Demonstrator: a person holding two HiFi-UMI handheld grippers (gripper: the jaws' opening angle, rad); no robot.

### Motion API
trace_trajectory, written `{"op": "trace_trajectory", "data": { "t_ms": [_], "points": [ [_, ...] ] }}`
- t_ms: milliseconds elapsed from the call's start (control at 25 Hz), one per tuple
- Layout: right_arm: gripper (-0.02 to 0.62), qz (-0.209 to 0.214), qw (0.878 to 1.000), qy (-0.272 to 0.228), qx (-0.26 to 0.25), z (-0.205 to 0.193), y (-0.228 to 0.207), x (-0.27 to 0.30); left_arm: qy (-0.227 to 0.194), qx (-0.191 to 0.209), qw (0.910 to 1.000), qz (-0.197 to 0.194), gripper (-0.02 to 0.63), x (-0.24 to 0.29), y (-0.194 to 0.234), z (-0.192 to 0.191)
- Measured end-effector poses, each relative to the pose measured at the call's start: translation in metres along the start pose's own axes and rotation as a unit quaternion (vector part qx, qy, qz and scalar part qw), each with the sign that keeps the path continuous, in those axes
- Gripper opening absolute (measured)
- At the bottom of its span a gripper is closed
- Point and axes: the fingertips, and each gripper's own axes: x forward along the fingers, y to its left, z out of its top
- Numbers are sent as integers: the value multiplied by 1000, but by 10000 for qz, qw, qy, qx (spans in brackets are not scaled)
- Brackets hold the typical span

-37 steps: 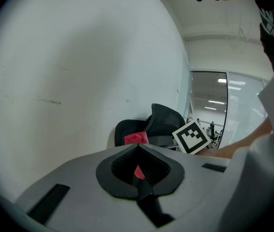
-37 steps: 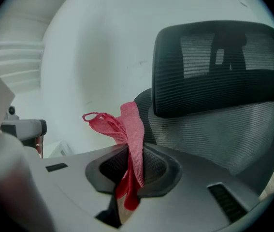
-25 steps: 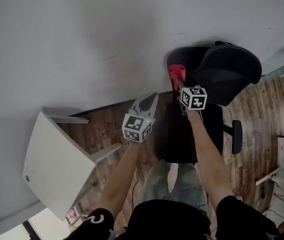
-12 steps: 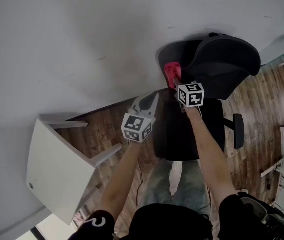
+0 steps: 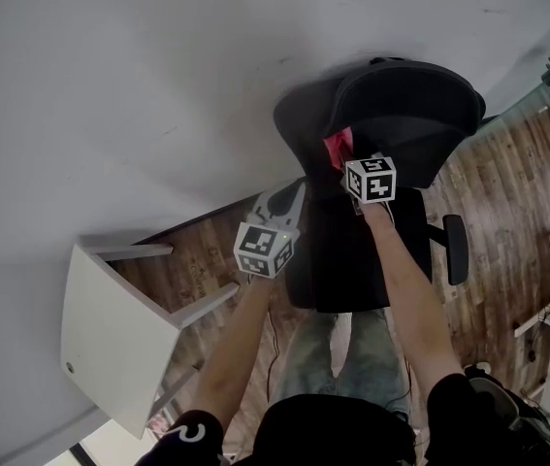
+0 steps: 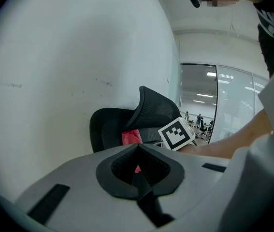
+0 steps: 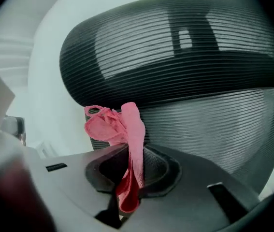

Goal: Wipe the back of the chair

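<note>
The right gripper (image 5: 344,163) was found closed on a pink cloth (image 5: 337,148); in the right gripper view the jaws of this gripper (image 7: 128,177) were pinched together on the lower part of the cloth (image 7: 127,129), whose bunched upper end stood up above the jaws and lay against, or just in front of, the ribbed mesh; actual contact could not be confirmed. The mesh belonged to the black chair (image 5: 401,115), which stood against the white wall (image 5: 158,85), its backrest (image 7: 175,57) filling most of the right gripper view; in the head view the cloth sat at the left edge of the backrest, above the seat (image 5: 352,260); one armrest (image 5: 455,249) showed to the right of the seat.

The left gripper (image 5: 287,200) was held apart from the chair, to the left of the seat and lower than the right gripper; in the left gripper view its jaws (image 6: 139,175) were closed together with nothing between them; past them the chair (image 6: 127,124), the cloth (image 6: 132,137) and the marker cube of the right gripper (image 6: 177,133) were visible.

A white table (image 5: 110,338) stood at the lower left, well apart from the chair; the floor (image 5: 507,202) was of wood boards; the person's forearms (image 5: 405,289) reached forward from the bottom of the head view.
</note>
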Motion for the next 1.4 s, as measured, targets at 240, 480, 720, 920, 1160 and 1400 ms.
{"op": "trace_trajectory", "data": {
  "t_ms": [240, 480, 720, 920, 1160, 1400],
  "points": [
    [74, -228, 9997, -52, 110, 9, -62, -28, -6, 84, 10000, -54, 25, 32, -38, 14],
    [75, -486, 9985, -80, 221, 13, -126, -61, -18, 138, 9999, -71, 25, 66, -76, 26],
    [75, -746, 9962, -113, 439, 10, -198, -95, -33, 183, 9997, -137, 25, 104, -118, 36],
    [75, -937, 9943, -125, 497, 9, -249, -124, -60, 229, 9996, -174, 25, 131, -149, 45],
    [74, -1292, 9891, -195, 674, 8, -310, -162, -85, 255, 9994, -200, 25, 149, -176, 52],
    [72, -1619, 9835, -203, 778, 3, -349, -198, -107, 186, 9996, -193, 25, 155, -189, 56]
  ]
}}
